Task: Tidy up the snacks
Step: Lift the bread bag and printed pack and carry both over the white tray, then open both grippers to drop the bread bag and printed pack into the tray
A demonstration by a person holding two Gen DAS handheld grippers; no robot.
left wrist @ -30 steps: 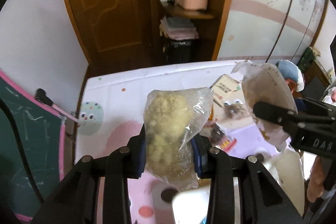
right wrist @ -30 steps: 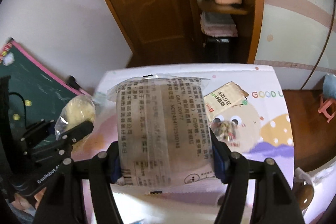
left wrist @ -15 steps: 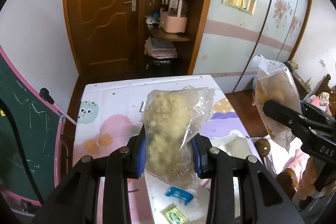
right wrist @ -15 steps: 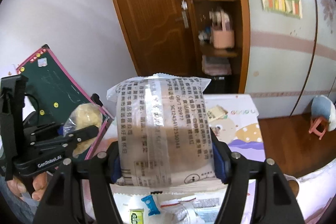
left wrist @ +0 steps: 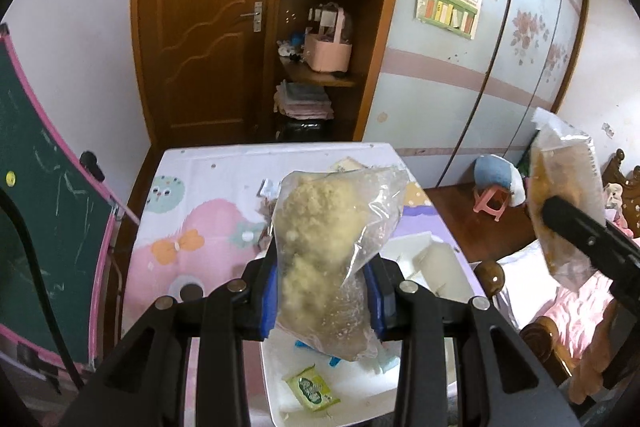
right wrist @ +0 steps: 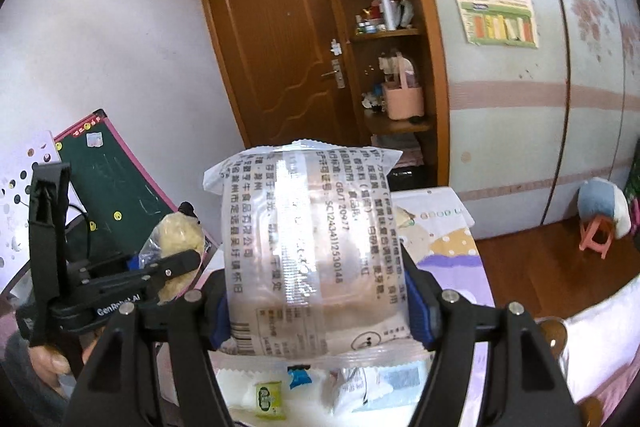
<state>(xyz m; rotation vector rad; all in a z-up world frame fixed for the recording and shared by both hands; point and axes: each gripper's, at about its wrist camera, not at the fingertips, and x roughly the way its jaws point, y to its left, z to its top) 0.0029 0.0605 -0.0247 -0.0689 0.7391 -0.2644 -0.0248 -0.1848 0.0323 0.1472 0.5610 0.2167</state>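
My left gripper (left wrist: 324,299) is shut on a clear bag of pale yellow crumbly snack (left wrist: 320,251) and holds it up above the white tray (left wrist: 280,383). My right gripper (right wrist: 320,307) is shut on a clear wrapped pastry packet (right wrist: 316,247) with printed text, also raised over the tray. The left gripper with its yellow bag shows at the left of the right wrist view (right wrist: 172,263). The right gripper's packet shows at the right of the left wrist view (left wrist: 568,203).
In the tray lie a small green packet (left wrist: 312,387), a blue candy (right wrist: 299,377) and a white packet (right wrist: 356,389). The table (left wrist: 192,227) has a pastel cartoon cover. A green chalkboard (left wrist: 36,211) stands at the left, a bed (left wrist: 560,311) at the right.
Both grippers have lifted their bags up and back from the table; the tray with small packets has come into view beneath, and more of the door and shelves shows.
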